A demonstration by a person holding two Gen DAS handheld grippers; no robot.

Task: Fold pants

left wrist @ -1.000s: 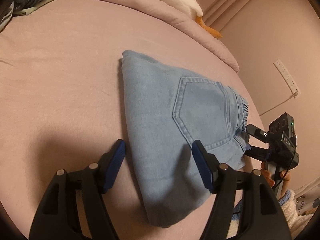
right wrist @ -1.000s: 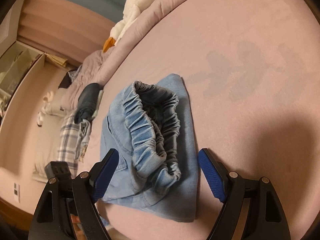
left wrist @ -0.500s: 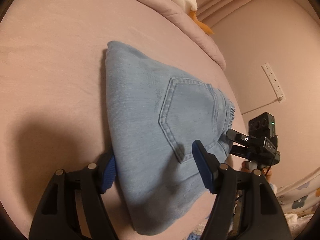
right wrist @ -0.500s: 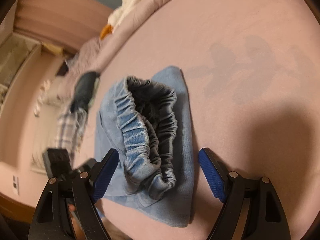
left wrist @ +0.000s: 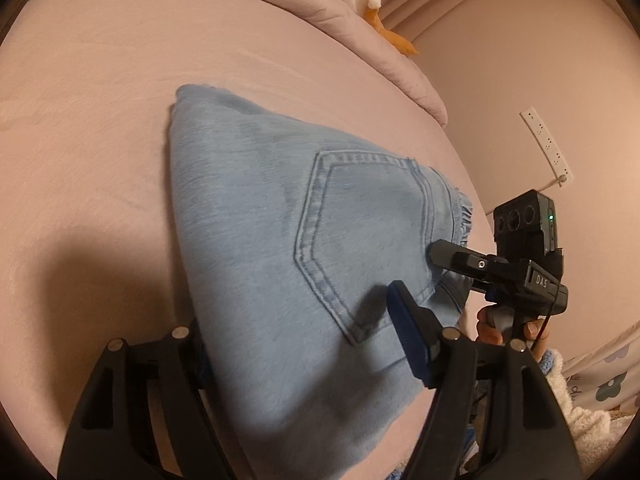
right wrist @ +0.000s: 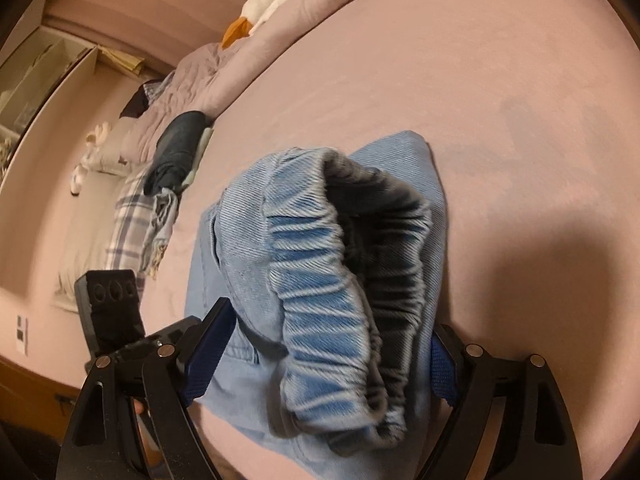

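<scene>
Light blue denim pants (left wrist: 256, 240) lie folded on the pink bed (left wrist: 80, 140), back pocket up. My left gripper (left wrist: 296, 312) straddles their near corner. Its right pad (left wrist: 408, 340) rests above the denim and its left finger is hidden under the fold's edge. Its jaws are opening, with the pants between them. In the right wrist view the gathered elastic waistband (right wrist: 320, 280) bulges between the fingers of my right gripper (right wrist: 330, 316). Those jaws are opening too, and the right pad (right wrist: 440, 372) is partly hidden by cloth. From the left wrist view, the right gripper (left wrist: 444, 268) sits at the waistband end.
A rolled pink duvet (left wrist: 360, 36) and a white plush with an orange beak (left wrist: 384, 32) lie at the far side. Dark clothes (right wrist: 176, 152) and a plaid cloth (right wrist: 136, 220) sit at the bed's left. A power strip (left wrist: 546, 146) hangs on the wall. The bed edge runs just below the pants.
Both grippers have pushed in over the pants. The left one's left finger has slipped under the folded edge. The waistband now fills the space between the right gripper's fingers.
</scene>
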